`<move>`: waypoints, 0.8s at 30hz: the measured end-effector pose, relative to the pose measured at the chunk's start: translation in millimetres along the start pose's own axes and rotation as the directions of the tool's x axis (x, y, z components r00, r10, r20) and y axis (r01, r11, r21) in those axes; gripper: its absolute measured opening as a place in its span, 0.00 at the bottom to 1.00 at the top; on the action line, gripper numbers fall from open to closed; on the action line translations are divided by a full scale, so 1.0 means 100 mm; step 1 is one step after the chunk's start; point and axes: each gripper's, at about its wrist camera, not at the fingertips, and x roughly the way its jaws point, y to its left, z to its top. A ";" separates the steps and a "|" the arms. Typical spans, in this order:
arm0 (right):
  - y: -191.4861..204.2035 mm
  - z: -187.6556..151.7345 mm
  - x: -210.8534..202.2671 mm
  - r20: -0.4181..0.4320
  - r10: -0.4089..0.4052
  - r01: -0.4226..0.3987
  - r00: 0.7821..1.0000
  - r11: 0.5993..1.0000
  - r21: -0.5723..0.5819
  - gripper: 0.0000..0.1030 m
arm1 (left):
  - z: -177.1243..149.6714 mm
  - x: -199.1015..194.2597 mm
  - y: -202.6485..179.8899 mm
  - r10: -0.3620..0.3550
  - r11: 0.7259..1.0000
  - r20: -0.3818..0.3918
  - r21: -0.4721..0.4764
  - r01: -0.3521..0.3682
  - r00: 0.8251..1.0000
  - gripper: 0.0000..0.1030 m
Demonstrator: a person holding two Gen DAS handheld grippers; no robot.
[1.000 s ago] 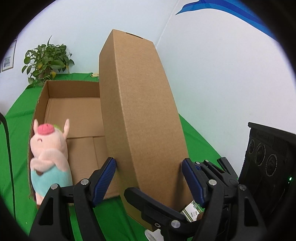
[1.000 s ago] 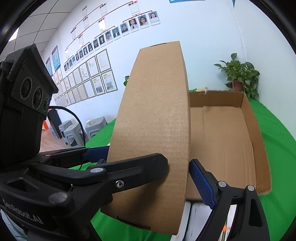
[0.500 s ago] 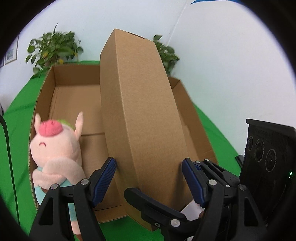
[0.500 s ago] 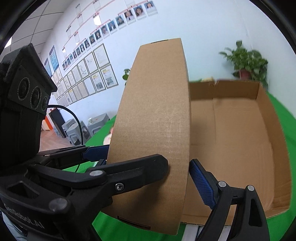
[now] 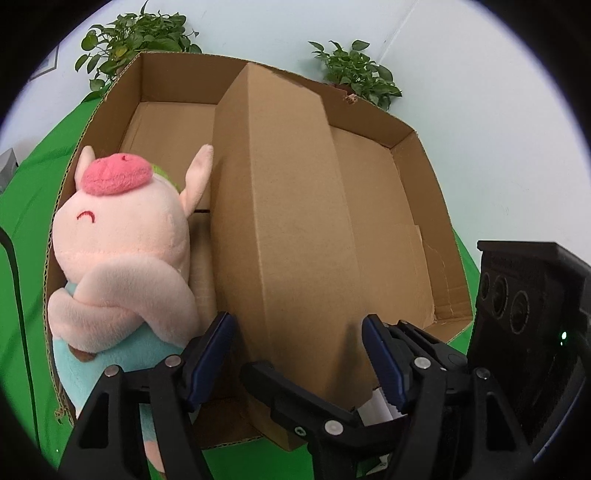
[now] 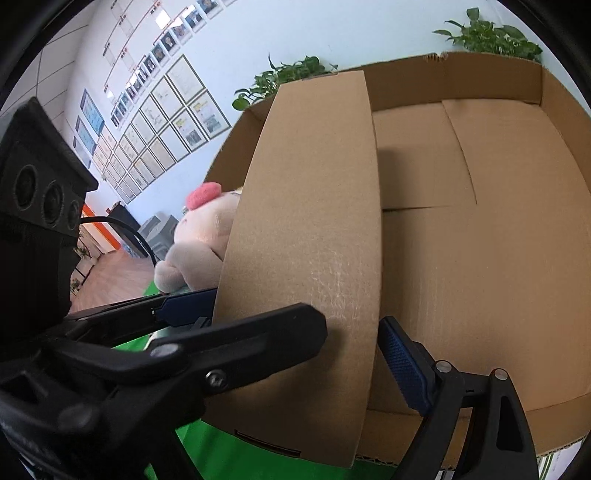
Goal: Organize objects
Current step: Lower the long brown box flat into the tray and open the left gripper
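The long closed carton [image 5: 288, 221] stands between the blue pads of both tools, left tool [image 5: 299, 354] closing on it and right tool [image 6: 295, 325] clamping it wide, over the open box [image 5: 424, 206] on the green worktop [image 5: 33, 192]. A plush pig [image 5: 125, 251] leans just left of the carton. Compared with a second earlier, the carton sits lower, inside the box walls.

White walls [image 5: 480, 92], framed papers [image 6: 173, 122], potted plants [image 5: 140, 33]

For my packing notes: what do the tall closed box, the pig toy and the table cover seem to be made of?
Tall box: plain brown cardboard, matte, creased edges. Pig toy: soft plush, fuzzy pink pile. Table cover: bright green, matte, probably fabric; the weave is not visible.
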 end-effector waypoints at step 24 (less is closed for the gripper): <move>-0.49 0.29 -0.14 -0.035 0.064 -0.063 0.997 0.998 0.029 0.51 | -0.35 -0.61 0.11 0.047 0.999 0.173 0.002 -0.048 0.984 0.65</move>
